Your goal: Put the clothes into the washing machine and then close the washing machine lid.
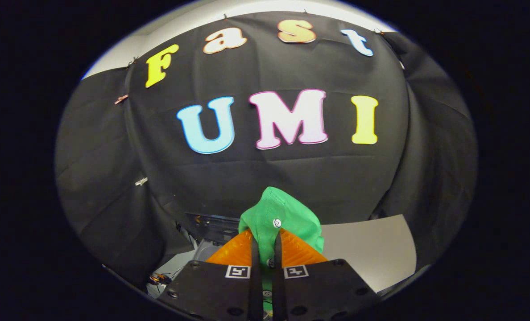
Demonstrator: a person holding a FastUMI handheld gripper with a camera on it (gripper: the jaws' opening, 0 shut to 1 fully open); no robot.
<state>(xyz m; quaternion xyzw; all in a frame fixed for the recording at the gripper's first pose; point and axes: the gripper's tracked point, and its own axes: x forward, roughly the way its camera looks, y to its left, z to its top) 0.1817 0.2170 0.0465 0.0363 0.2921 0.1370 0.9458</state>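
Note:
A green garment [277,214] with a small white button bulges up from between my fingers, held in the air in front of the black cloth wall. My gripper [265,249] is shut on the green garment, both fingers pressed close on the fabric. More of the green fabric shows in the narrow gap lower down between the fingers. Beyond and below the fingers to the left, a dark machine part with a pale body [209,232] is partly seen; I cannot tell whether its lid is up.
A pale flat surface [372,254] lies beyond the fingers on the right. Cables and small parts [160,279] lie low on the left near the machine. The black cloth wall [265,174] stands close behind everything.

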